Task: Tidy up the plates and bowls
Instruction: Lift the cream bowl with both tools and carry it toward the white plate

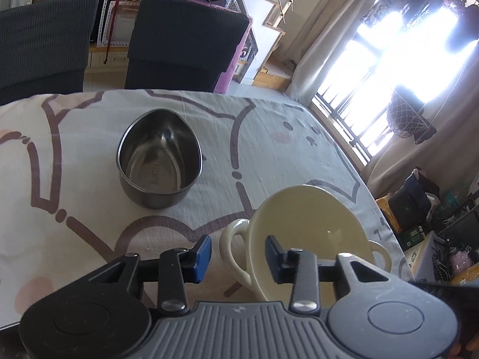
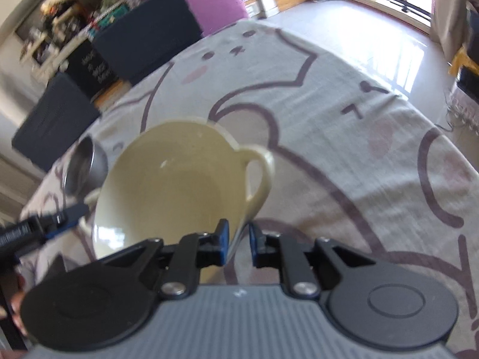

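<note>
Gripping its rim, the cream bowl is held tilted by the right gripper. The left gripper straddles the bowl's handle, pads not yet pressing. A careful closing there is judged next, before nesting toward the steel bowl.

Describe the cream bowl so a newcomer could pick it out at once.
Start at the table under the cartoon-print tablecloth. Near its window-side edge, tilted, is the cream two-handled bowl, its rim between the pads of the right tool. Its neighbour, the steel bowl, is grey, straight-walled and has no handles.
</note>
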`<state>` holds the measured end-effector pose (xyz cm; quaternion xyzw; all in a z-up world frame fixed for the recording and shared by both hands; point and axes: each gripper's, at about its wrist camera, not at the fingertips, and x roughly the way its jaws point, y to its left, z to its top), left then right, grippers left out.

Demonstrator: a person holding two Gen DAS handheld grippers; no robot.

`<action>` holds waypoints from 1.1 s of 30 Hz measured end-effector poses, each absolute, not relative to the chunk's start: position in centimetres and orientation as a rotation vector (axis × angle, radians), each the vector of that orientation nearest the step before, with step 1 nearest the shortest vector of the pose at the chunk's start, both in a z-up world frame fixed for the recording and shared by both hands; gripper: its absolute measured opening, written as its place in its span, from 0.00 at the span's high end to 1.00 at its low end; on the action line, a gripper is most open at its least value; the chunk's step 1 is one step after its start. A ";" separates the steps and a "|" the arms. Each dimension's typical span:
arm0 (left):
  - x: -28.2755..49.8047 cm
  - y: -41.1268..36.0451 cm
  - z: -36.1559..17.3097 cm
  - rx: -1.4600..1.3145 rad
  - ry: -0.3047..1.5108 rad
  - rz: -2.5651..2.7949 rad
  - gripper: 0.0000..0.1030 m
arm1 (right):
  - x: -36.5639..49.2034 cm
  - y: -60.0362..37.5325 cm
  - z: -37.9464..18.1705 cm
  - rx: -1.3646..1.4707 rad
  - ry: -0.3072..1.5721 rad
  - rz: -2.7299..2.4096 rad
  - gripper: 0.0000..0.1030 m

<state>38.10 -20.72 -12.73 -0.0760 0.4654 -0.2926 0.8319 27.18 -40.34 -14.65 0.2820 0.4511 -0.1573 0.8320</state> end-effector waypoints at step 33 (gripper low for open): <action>38.4 -21.8 -13.6 -0.165 1.018 -0.621 0.76 | 29.0 -41.2 -15.0 0.473 0.927 -0.291 0.75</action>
